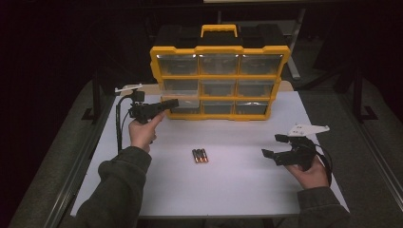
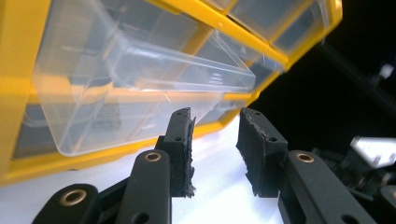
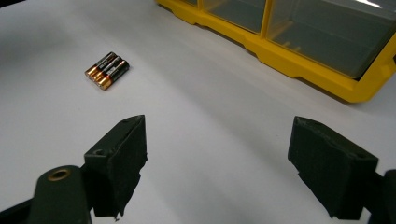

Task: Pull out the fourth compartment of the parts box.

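Hovering at the organizer's (image 1: pixel 219 81) lower-left clear drawer (image 2: pixel 140 88), the left tool (image 2: pixel 215 140) is slightly spread, holding nothing. Right tool (image 3: pixel 219 163), spread wide and unladen, sits over the bench (image 1: pixel 237 190) right of three batteries (image 1: pixel 200 156).

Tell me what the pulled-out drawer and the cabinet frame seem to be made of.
Drawer: likely clear, glossy plastic, since the frame shows through its walls. Cabinet frame: probably moulded yellow plastic, opaque with rounded edges and a soft sheen.
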Demonstrator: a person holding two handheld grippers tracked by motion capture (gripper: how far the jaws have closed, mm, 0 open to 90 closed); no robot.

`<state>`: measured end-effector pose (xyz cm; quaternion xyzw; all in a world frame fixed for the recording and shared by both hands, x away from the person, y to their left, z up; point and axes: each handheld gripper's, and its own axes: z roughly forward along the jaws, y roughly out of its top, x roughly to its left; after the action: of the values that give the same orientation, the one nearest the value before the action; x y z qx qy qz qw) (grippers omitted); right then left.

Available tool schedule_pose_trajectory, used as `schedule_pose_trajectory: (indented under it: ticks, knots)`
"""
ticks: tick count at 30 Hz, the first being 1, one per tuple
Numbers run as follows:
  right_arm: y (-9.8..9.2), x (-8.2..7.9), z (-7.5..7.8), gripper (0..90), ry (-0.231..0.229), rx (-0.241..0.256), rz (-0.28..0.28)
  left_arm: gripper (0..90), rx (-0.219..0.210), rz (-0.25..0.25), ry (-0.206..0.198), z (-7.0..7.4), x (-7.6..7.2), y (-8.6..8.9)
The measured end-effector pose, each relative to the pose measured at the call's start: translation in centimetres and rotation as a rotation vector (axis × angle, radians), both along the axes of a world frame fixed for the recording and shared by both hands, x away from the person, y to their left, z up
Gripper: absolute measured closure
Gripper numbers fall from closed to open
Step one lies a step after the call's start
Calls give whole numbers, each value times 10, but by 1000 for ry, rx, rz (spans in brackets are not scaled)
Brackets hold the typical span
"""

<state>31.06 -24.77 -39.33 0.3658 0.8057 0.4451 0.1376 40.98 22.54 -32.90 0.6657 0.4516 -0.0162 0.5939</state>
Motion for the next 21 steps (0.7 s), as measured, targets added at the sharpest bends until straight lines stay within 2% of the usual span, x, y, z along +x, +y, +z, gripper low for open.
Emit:
schedule_pose_trajectory:
  ticks: [1,5,10,15,17,18,19,21]
  knots:
    - [0,-1,1,185,0,2,-1,640,19,-14,-22,4,-1,1]
    - [0,-2,6,187,-7,-6,10,635,138,-77,-118,28,-3,1]
    - [1,-1,9,190,-12,-20,22,593,274,-161,-210,56,3,-2]
    - [3,1,7,190,12,-31,35,570,421,-251,-277,71,16,-7]
    - [3,2,6,190,11,-36,44,529,473,-305,-296,74,21,-11]
    - [3,2,5,190,13,-38,47,527,508,-322,-304,76,24,-13]
    - [3,2,5,190,18,-37,49,527,534,-334,-324,78,26,-15]
    - [3,3,5,190,22,-37,52,528,577,-355,-340,79,31,-19]
